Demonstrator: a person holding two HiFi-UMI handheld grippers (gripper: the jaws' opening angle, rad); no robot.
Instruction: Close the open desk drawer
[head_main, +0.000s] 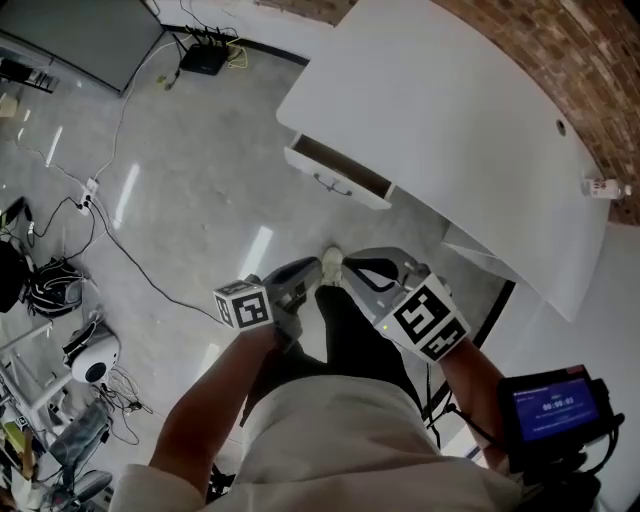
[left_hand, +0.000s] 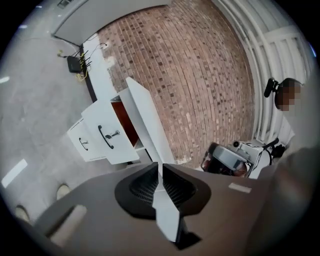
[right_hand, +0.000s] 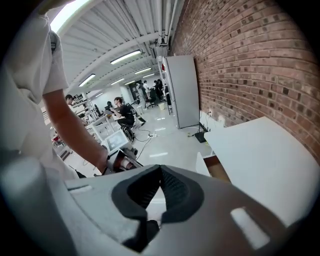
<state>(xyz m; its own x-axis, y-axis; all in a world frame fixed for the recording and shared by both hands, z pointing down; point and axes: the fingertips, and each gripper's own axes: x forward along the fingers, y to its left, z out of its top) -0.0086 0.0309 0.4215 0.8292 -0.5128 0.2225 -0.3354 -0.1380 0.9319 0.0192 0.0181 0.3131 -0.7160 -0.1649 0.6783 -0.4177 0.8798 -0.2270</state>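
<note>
The white desk (head_main: 450, 120) stands at the upper right against a brick wall. Its top drawer (head_main: 338, 176) is pulled out, showing a brown inside and a dark handle on the white front. The left gripper view has the drawer (left_hand: 106, 136) ahead to the left, well beyond the jaws. In the right gripper view the drawer (right_hand: 214, 169) peeks out beside the desk top. Both grippers hang close to the person's body, far short of the desk. My left gripper (head_main: 300, 270) (left_hand: 160, 167) is shut on nothing, and my right gripper (head_main: 362, 270) (right_hand: 161, 169) likewise.
Cables (head_main: 110, 230) trail over the grey floor at left, with a black box (head_main: 203, 60) by the wall. A small bottle (head_main: 605, 187) stands on the desk's far right. A grey cabinet (right_hand: 182, 90) and several people are farther down the room.
</note>
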